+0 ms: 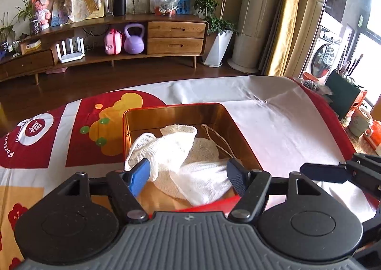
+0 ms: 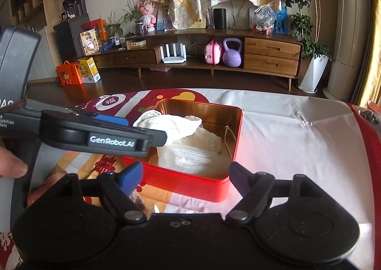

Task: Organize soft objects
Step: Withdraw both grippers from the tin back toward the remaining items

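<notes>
Left wrist view, red tin [image 1: 240, 132] (gold inside) on table, white knitted cloths [image 1: 176, 151] piled within, left gripper [image 1: 188, 171] spread wide over them, right gripper [image 2: 184, 174] likewise wide, empty.

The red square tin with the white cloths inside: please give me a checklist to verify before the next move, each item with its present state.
1. The white knitted cloths lie inside the red square tin with the gold inner walls: mostly ok; one corner of the top cloth drapes over the left rim.
2. The left gripper is open: ok, its blue pads stand apart on either side of the cloth.
3. The left gripper has let go of the cloth: cannot tell, one pad seems to touch it.
4. The right gripper is open and empty: ok.
5. The right gripper is outside the tin: ok, it sits before the near wall.
6. The thin beige cord is inside the tin: ok.
</notes>
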Motion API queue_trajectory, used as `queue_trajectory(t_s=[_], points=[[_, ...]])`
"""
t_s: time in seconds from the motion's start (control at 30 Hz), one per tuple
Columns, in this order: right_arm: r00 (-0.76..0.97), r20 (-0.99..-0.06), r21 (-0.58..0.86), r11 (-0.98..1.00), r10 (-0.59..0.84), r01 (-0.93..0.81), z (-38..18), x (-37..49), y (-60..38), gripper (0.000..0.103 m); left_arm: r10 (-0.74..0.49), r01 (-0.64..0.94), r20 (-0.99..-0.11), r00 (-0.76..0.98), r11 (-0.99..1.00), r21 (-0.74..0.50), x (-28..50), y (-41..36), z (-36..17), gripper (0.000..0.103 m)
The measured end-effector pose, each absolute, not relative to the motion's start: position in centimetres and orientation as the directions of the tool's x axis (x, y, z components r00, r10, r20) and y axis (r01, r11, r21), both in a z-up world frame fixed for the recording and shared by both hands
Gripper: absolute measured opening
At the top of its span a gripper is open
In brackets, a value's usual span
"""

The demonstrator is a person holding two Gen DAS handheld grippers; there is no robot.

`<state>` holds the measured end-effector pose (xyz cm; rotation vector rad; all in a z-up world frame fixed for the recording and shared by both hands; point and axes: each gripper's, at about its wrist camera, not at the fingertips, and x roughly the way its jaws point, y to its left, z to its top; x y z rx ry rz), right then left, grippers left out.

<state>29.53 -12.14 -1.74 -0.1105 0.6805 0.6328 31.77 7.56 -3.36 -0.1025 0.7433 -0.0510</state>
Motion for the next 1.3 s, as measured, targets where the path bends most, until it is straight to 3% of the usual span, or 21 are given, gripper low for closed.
queue_trajectory(t_s=[0.2,0.33,0.67,0.83,1.3], points=[[0.616,-0.599,0.105,0.813,0.512,-0.573,-0.4,27.1,-13.3,0.086,-0.097,0.030,-0.659,0.746,0.993,-0.112,28.0,7.1,-2.0,0.071],[0.623,-0.590,0.111,0.816,0.513,-0.567,0.1,25.5,-14.1,0.090,-0.103,0.032,-0.646,0.756,0.992,-0.121,25.7,7.0,-1.2,0.078],[0.648,-0.550,0.149,0.826,0.526,-0.544,1.0,21.3,-16.8,0.102,-0.133,0.025,-0.620,0.773,0.983,-0.180,20.2,6.9,-0.1,0.084],[0.665,-0.535,0.139,0.831,0.521,-0.539,0.9,19.5,-17.7,0.102,-0.141,0.016,-0.601,0.787,0.978,-0.208,17.6,6.8,-0.1,0.097],[0.686,-0.529,0.087,0.836,0.500,-0.542,-0.9,16.0,-18.6,0.102,-0.137,0.014,-0.544,0.828,0.974,-0.225,12.7,5.6,-1.1,0.103]])
